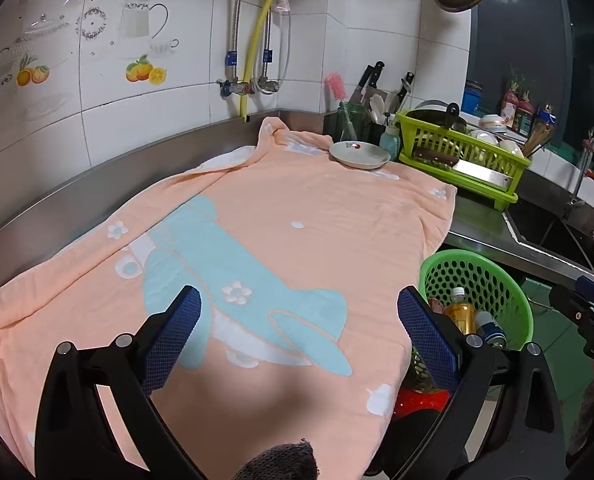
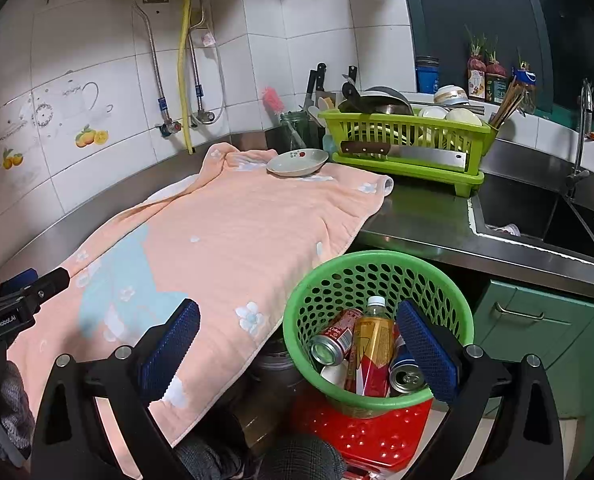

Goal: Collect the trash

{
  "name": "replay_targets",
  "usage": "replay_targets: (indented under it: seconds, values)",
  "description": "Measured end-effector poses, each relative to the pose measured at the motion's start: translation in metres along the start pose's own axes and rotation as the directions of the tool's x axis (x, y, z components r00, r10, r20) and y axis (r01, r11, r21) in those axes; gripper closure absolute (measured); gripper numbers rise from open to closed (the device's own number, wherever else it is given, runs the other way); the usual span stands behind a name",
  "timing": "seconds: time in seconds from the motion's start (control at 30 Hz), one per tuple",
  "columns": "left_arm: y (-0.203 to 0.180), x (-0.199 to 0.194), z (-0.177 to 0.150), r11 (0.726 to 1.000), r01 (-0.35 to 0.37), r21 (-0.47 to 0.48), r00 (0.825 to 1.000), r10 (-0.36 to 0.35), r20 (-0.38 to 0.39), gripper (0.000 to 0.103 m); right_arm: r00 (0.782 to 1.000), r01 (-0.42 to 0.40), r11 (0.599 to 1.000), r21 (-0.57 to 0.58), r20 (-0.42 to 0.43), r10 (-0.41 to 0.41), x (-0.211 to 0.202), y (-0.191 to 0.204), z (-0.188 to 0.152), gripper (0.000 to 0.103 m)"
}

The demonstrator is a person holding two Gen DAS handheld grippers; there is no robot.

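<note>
A round green perforated basket [image 2: 377, 276] stands on a red stool [image 2: 373, 432] beside the counter; it also shows in the left wrist view [image 1: 477, 276]. Inside lie a yellow-and-red bottle [image 2: 373, 348], a red can [image 2: 333, 340] and a blue can [image 2: 405, 372]. My right gripper [image 2: 297, 344] is open and empty, above the basket's left rim and the towel's edge. My left gripper [image 1: 299, 332] is open and empty over the peach towel [image 1: 257, 220] on the counter. No loose trash shows on the towel.
A shallow plate [image 2: 297, 162] sits on the towel's far end. A lime dish rack [image 2: 409, 140] with a cleaver, bowls and a pan stands behind. A steel sink [image 2: 537, 220] lies right. Knives and a brush jar [image 1: 349, 116] stand in the corner.
</note>
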State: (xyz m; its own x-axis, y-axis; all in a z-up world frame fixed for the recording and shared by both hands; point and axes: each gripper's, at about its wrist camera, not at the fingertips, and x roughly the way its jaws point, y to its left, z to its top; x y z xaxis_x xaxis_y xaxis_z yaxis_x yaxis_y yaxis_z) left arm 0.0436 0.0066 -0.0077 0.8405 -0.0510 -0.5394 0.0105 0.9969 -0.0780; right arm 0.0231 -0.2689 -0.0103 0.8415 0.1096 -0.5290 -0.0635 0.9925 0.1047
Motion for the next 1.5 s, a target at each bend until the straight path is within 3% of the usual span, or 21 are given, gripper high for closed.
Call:
replay_targets:
  seconds: [1.5]
  values:
    - [-0.018, 0.005, -0.006, 0.998, 0.043, 0.034, 0.999, -0.042, -0.022, 0.006, 1.000, -0.001, 1.000, -0.016, -0.004, 0.001, 0.001, 0.007, -0.002, 0.008]
